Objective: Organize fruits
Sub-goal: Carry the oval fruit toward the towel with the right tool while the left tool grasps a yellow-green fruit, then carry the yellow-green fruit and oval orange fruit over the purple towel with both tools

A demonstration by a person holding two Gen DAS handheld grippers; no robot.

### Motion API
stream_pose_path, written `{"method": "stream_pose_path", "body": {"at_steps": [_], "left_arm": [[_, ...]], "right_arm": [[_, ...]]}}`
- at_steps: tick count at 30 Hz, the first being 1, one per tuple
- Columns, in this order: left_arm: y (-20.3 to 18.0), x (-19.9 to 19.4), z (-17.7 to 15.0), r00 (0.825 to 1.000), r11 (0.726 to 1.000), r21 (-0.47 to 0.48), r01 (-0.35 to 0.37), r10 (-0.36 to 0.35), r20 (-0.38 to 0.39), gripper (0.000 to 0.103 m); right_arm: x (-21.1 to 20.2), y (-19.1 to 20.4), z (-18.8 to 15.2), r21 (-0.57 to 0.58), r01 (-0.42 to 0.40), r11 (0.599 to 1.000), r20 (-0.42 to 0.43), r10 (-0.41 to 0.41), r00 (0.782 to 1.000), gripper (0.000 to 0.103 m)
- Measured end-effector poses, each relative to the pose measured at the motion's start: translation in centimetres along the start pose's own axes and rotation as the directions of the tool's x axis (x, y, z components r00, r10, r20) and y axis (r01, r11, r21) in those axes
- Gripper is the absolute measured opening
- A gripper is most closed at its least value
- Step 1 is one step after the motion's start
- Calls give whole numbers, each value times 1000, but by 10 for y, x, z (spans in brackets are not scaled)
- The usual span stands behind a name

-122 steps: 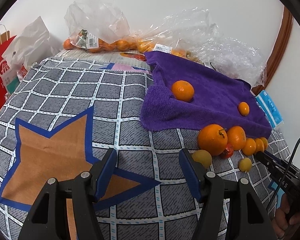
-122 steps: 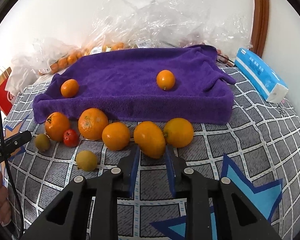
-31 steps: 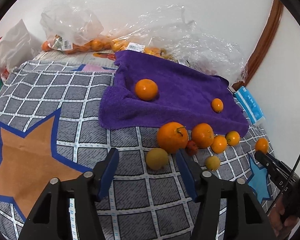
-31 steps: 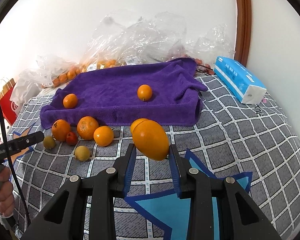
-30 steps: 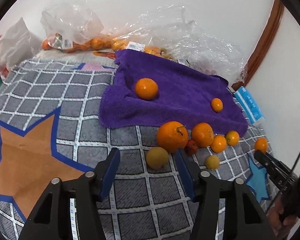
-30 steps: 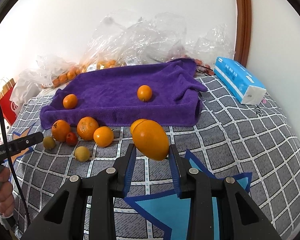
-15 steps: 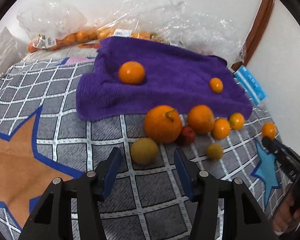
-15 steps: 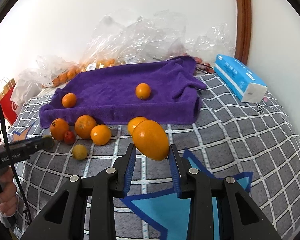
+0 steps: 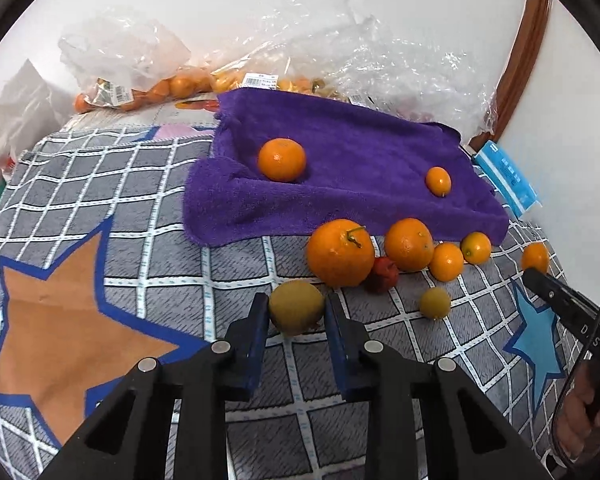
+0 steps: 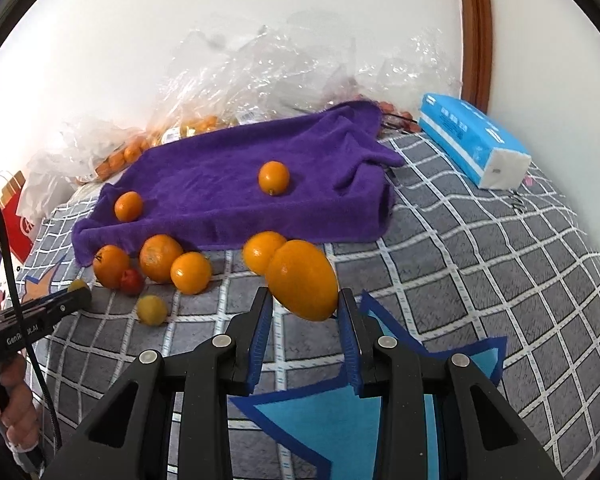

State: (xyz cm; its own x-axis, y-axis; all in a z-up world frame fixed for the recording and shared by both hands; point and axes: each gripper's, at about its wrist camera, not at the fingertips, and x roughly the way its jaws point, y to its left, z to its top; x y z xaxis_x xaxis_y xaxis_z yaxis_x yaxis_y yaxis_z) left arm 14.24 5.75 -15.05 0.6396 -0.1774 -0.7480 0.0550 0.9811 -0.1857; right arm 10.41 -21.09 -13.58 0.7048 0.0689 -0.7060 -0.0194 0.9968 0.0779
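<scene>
A purple towel [image 9: 352,148] lies on the checked cover, with one orange [image 9: 282,159] and one small orange [image 9: 438,180] on it. Before its front edge sits a row of oranges [image 9: 340,252] with a red fruit [image 9: 382,276] and a small yellow fruit [image 9: 435,303]. My left gripper [image 9: 296,300] is closing its jaws on a yellow-green fruit [image 9: 296,314] that rests on the cover, and both pads touch it. My right gripper [image 10: 305,294] is shut on an oval orange fruit [image 10: 302,280], held above the cover to the right of the row.
Clear plastic bags [image 9: 140,76] holding more fruit pile up against the wall behind the towel. A blue tissue pack [image 10: 472,144] lies at the right by a wooden frame. A red paper bag [image 10: 18,224] stands at the far left. A hand [image 10: 16,416] holds the left gripper's handle.
My left gripper has come forward to the yellow-green fruit and its jaws have closed in from wide apart onto its sides. The right gripper keeps its orange fruit in about the same place.
</scene>
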Motion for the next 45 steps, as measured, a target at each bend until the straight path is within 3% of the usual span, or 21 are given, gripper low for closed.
{"method": "stream_pose_path", "body": {"at_steps": [17,45], "left_arm": [[6,-36,33,998,999,-47,26,-24,54,27],[4,-33,68,996,996,-75,55,-49,72,27]], "right_arm": [[-18,45,27,-56,-27,998,33,29,999,33],[-12,51,59,-68,-12,998,63,17,998,33]]}}
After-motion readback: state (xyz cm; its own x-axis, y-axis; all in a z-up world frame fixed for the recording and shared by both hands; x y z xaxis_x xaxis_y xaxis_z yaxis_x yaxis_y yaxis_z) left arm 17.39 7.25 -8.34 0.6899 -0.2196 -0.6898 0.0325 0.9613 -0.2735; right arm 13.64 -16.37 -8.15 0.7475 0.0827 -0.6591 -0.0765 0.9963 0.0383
